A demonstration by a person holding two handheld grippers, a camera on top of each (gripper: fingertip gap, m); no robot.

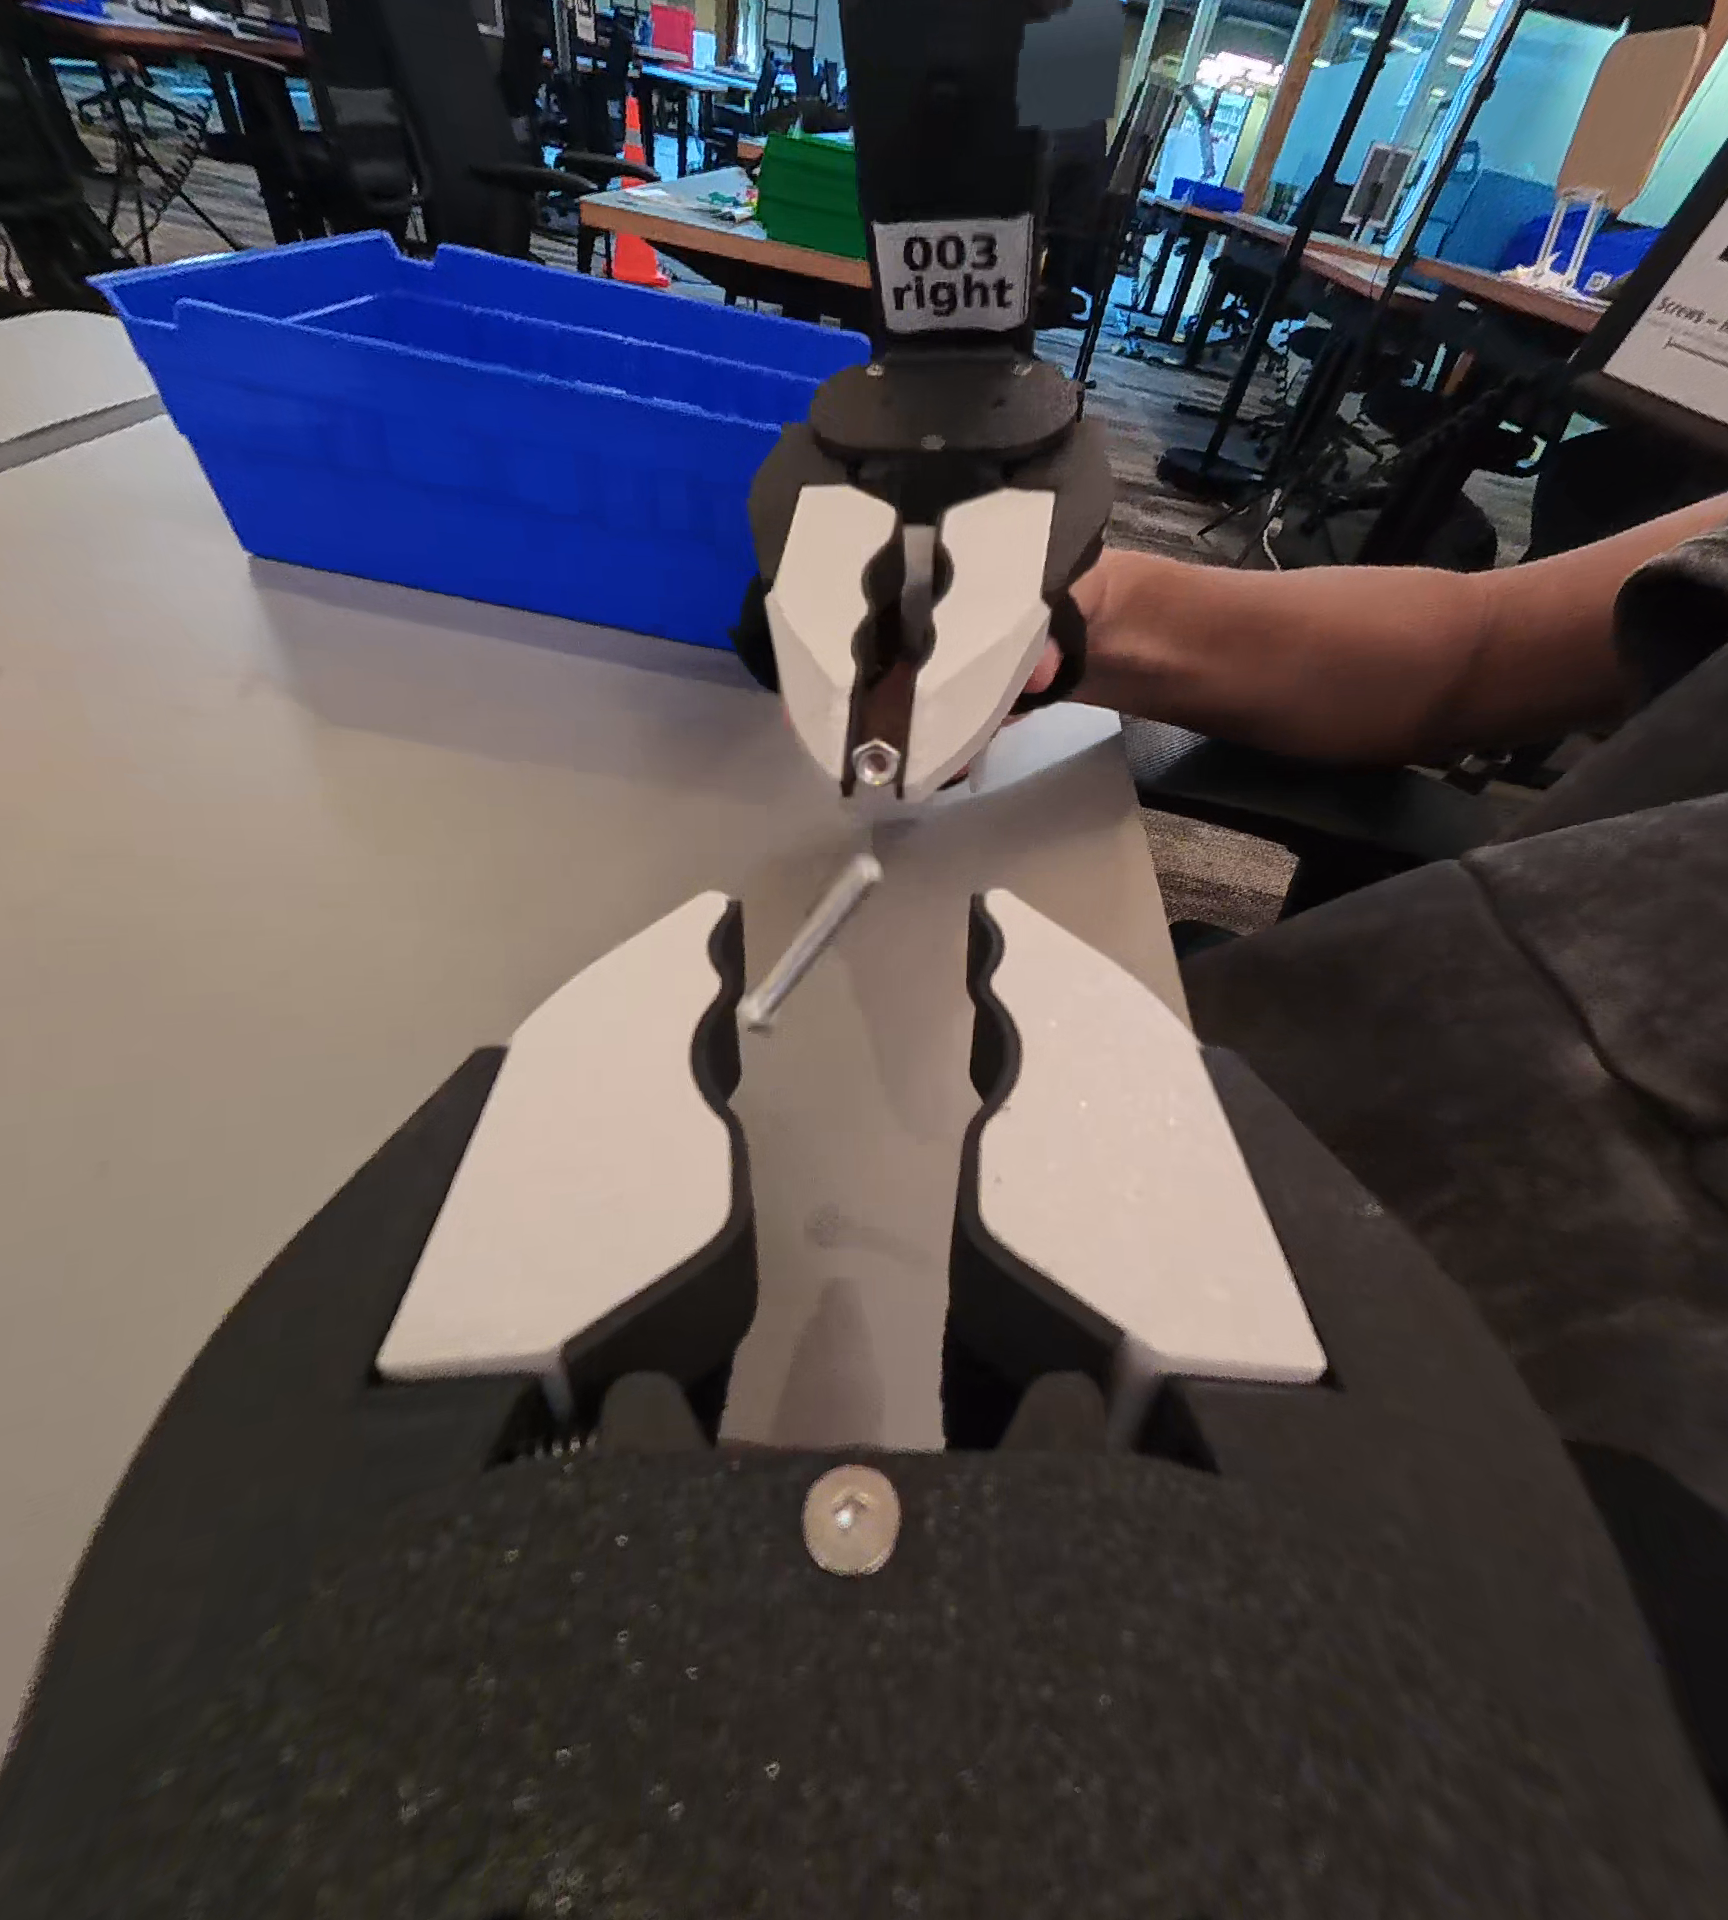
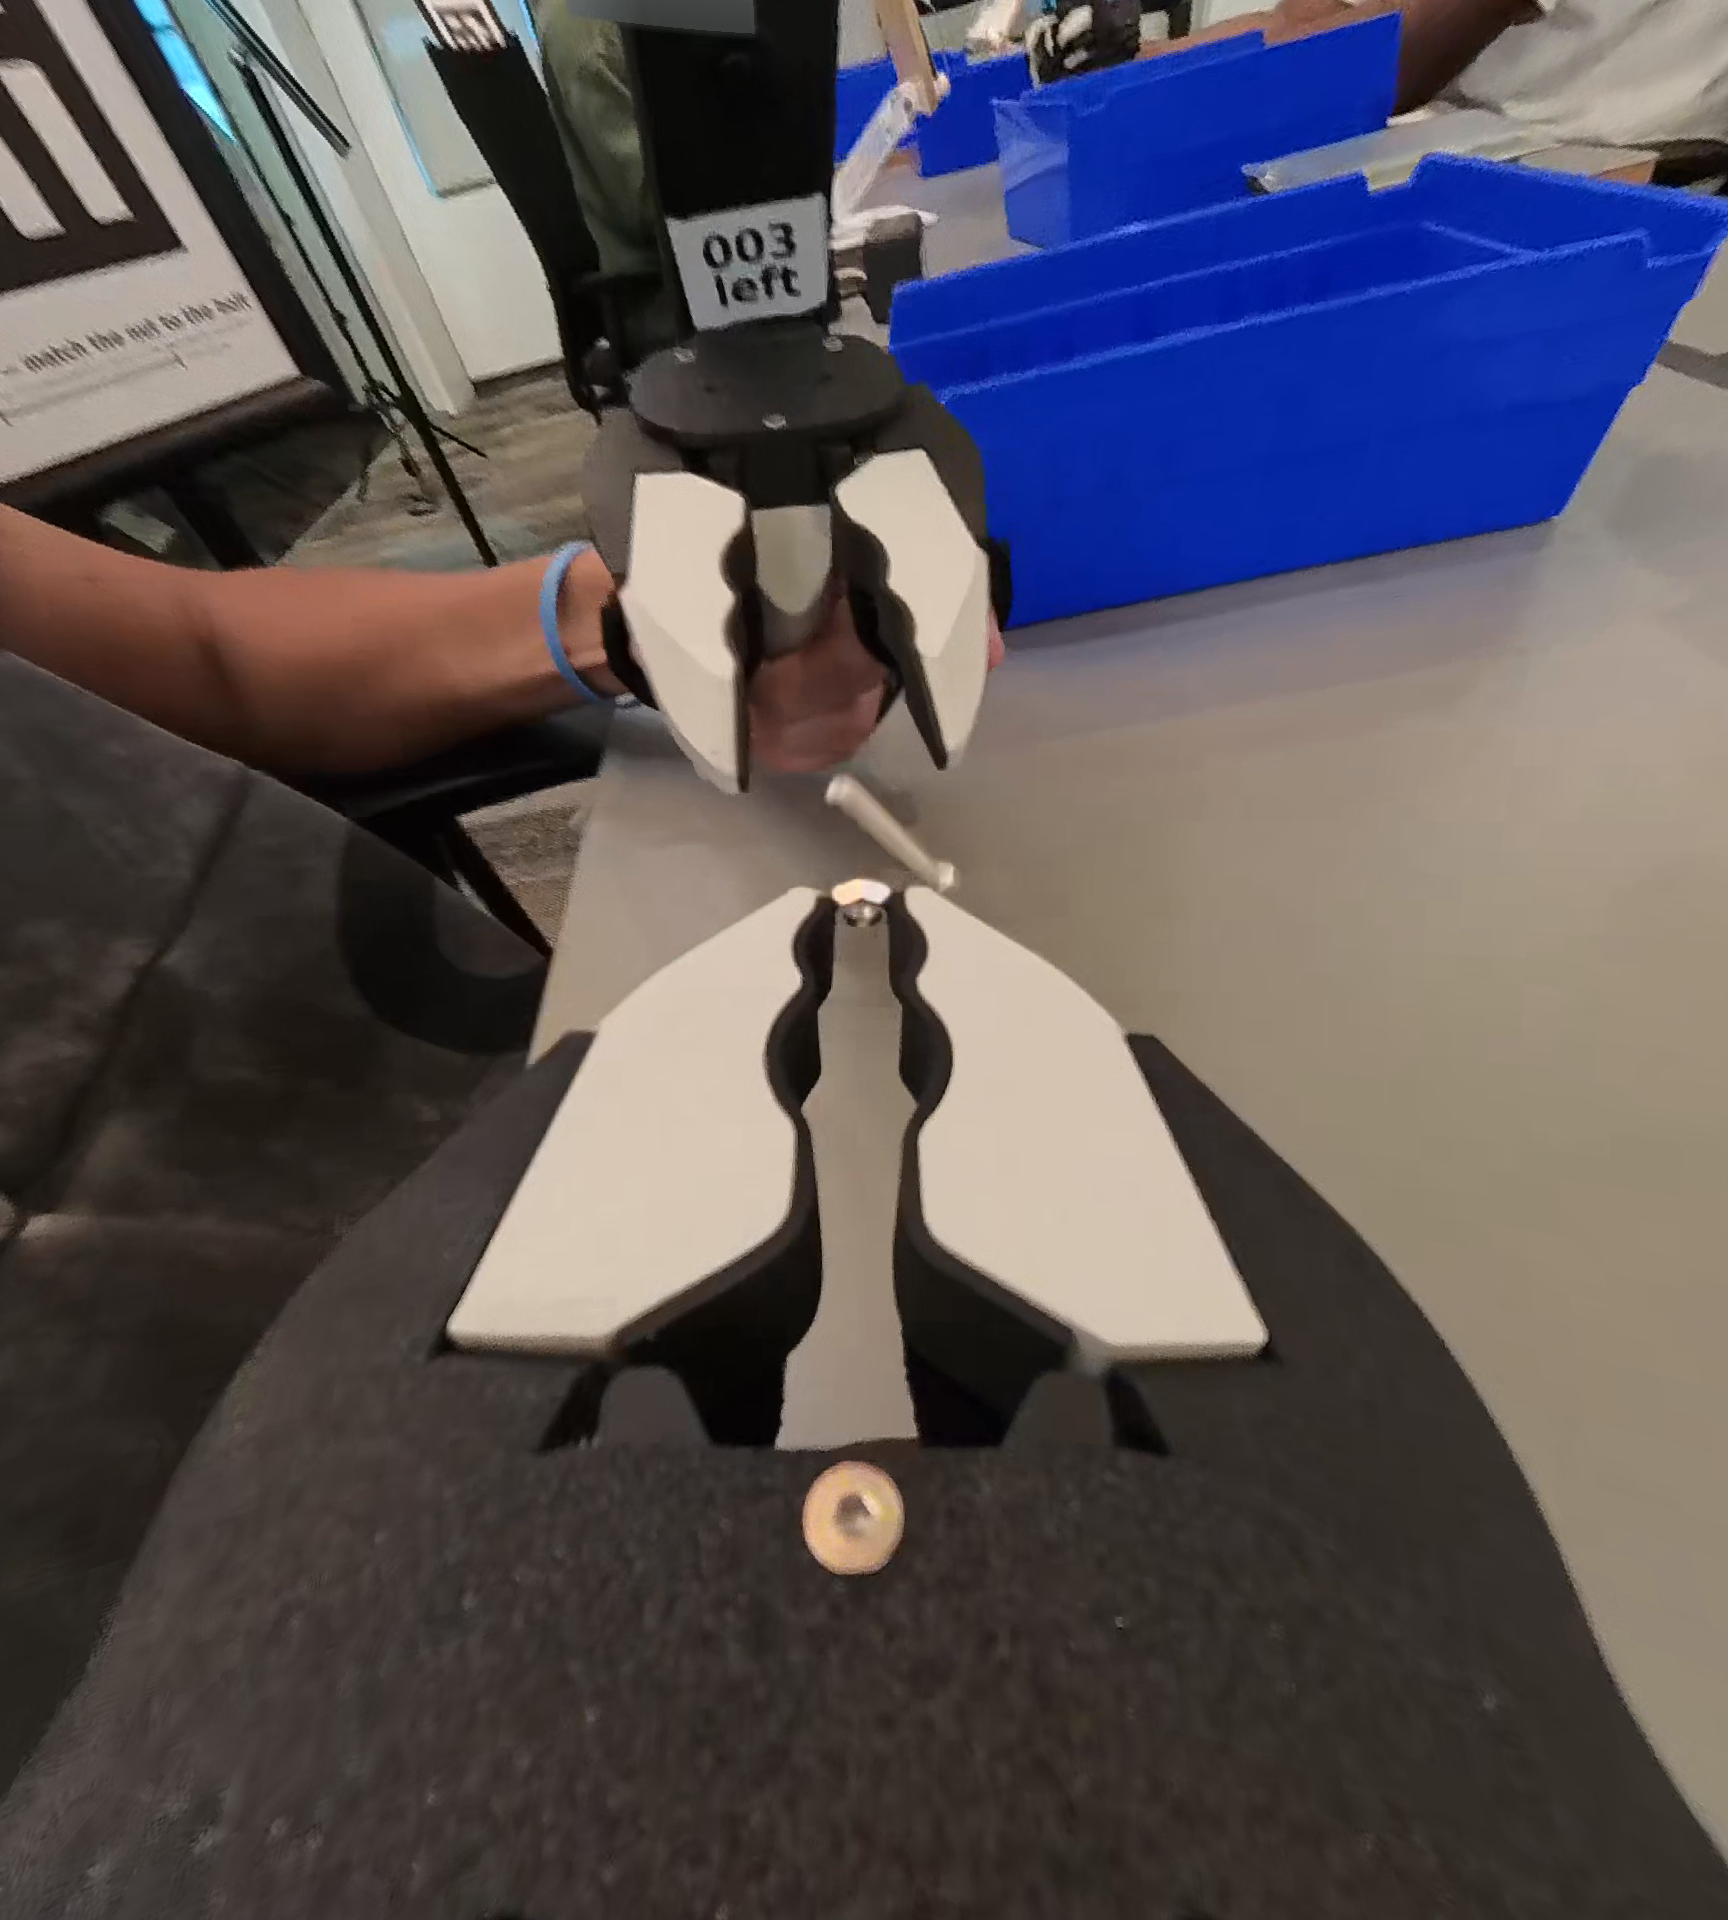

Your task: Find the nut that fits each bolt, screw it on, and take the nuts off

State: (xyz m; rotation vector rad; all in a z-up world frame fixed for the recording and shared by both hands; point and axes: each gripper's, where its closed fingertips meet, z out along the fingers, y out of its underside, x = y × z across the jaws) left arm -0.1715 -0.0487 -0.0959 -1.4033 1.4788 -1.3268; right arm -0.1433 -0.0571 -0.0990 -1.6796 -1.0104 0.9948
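My right gripper (image 2: 858, 906) is shut on a small silver hex nut (image 2: 858, 896) at its fingertips. In the left wrist view it (image 1: 872, 774) faces me with the nut (image 1: 874, 767) held just above the grey table (image 1: 216, 831). My left gripper (image 1: 855, 914) is open and empty. A silver bolt (image 1: 810, 943) lies loose on the table between its fingertips, close to the left finger (image 1: 631, 1039). In the right wrist view the bolt (image 2: 891, 833) lies just past the nut, below the open left gripper (image 2: 839, 771).
A blue plastic bin (image 1: 486, 447) stands on the table behind the grippers and also shows in the right wrist view (image 2: 1255, 416). More blue bins (image 2: 1182, 135) stand farther back. The table's near edge (image 1: 1156, 862) runs beside the person's lap. A poster board (image 2: 60, 260) stands nearby. The left gripper's tips are roughly 4 cm from the right gripper's.
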